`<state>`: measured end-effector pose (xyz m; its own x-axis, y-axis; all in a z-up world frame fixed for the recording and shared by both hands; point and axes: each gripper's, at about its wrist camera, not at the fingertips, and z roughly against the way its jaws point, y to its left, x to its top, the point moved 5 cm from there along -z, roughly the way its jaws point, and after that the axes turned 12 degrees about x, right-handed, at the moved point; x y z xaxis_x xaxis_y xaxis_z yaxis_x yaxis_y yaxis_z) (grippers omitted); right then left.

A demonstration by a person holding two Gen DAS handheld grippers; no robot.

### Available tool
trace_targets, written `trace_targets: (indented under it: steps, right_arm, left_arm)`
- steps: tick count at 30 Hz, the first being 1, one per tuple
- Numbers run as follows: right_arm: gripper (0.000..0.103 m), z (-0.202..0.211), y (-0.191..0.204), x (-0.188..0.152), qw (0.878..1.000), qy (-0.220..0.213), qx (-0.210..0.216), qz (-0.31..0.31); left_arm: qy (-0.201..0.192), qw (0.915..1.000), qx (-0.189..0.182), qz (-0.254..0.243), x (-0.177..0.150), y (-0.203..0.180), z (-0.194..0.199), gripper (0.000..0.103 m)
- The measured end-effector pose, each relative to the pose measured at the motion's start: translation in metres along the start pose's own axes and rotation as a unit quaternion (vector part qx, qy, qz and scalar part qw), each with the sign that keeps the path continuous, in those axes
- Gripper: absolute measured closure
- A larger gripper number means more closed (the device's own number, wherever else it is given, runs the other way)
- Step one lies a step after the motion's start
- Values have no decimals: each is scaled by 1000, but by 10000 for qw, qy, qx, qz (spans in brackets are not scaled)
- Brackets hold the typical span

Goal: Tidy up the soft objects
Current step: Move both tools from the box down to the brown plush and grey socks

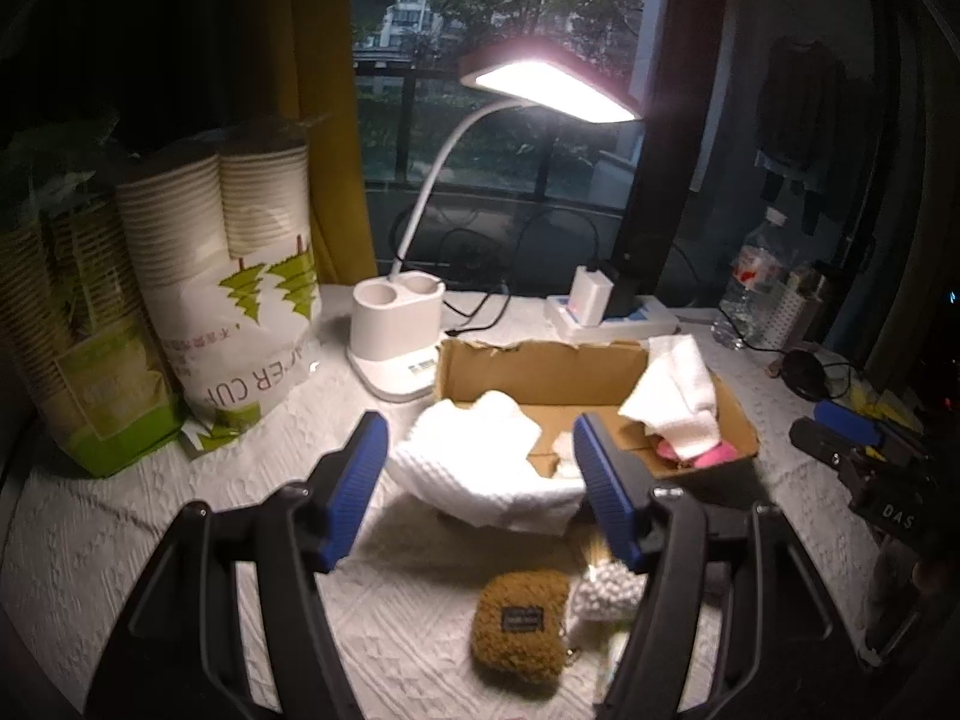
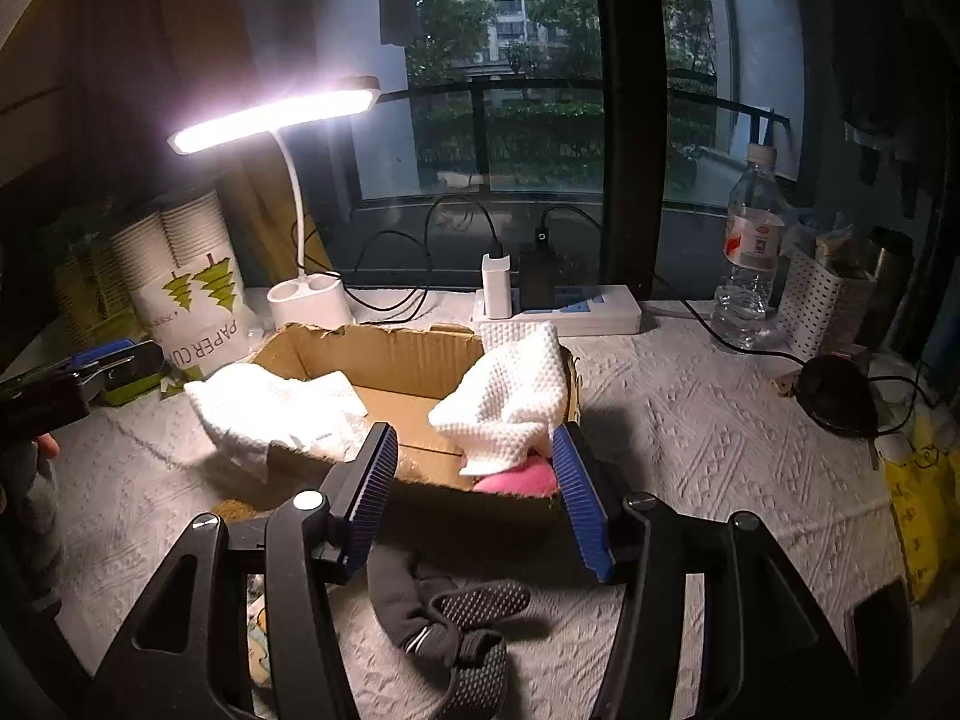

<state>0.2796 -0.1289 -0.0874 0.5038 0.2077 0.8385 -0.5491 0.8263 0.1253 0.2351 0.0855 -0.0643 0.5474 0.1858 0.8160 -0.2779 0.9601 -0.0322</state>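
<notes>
Left gripper (image 1: 480, 474): jaws spread wide, nothing held, hovering above the table in front of the cardboard box (image 1: 540, 369). Right gripper (image 2: 474, 492): jaws likewise apart and empty, aimed at the box's near wall.

Soft objects are split between box and table. A white waffle towel (image 1: 480, 468) is draped over the box's left near corner, half in, half hanging out. A second white towel (image 2: 510, 396) is slumped over the right wall, with a pink soft item (image 2: 519, 480) tucked under it inside the box. Outside the box, on the tablecloth (image 1: 120, 540): a brown fuzzy pouch (image 1: 522, 624), a white beaded plush piece (image 1: 606, 591) touching it, and dark grey grip socks (image 2: 456, 618) below the right gripper.

Step in hand is judged to be picking the next loose item. For the pouch, the left jaws should be lowered straight over its body and closed on the middle, so the attached piece is not dragged off; whether the two are joined cannot be told from this dim view. The socks are best pinched where they overlap. The hanging towel should be pushed inward, not pulled, as the light box may slide.

Behind the box stand a desk lamp (image 1: 399, 330), bagged paper cups (image 1: 240, 276), a power strip (image 2: 558, 306) and a water bottle (image 2: 750, 258).
</notes>
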Motion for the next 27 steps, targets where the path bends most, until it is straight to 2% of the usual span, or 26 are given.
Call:
trace_targets:
  steps: [5, 17, 27]
  right_arm:
    - [45, 8, 4, -9, 10000, -7, 34, 29]
    - [44, 7, 7, -46, 9997, 213, 121, -72]
    - [43, -6, 2, -71, 9985, 476, 178, -217]
  left_arm:
    - [12, 9999, -128, -6, -12, -6, 8, 28]
    - [347, 9992, -184, -80, -58, -14, 7, 28]
    - [691, 9973, -181, -197, -88, -21, -10, 28]
